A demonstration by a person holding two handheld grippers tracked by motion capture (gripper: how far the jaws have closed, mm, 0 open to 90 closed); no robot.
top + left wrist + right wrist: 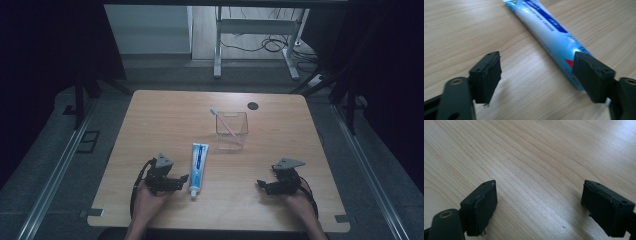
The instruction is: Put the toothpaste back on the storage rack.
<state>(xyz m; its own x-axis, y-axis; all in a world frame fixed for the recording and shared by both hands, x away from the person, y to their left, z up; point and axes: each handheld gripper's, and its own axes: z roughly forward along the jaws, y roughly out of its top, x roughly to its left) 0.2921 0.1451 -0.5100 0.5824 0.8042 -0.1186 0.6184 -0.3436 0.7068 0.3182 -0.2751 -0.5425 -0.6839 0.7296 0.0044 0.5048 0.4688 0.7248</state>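
Observation:
A blue and white toothpaste tube [199, 167] lies flat on the wooden table [150, 125], its white cap toward the front edge. My left gripper [183, 179] sits just left of the cap end, pointing right at it. In the left gripper view the tube [549, 32] runs diagonally down to the right-hand jaw, which covers its lower end; the left gripper [536, 62] is open and its pads press on nothing. My right gripper [262, 186] rests at the front right, and in its own view the right gripper [540, 186] stands open over bare wood.
A clear square cup [232, 131] stands behind the tube near the table's middle, with a pink-handled toothbrush [222, 120] leaning in it. A black round spot [253, 105] marks the far side. Dark floor and metal rails surround the table.

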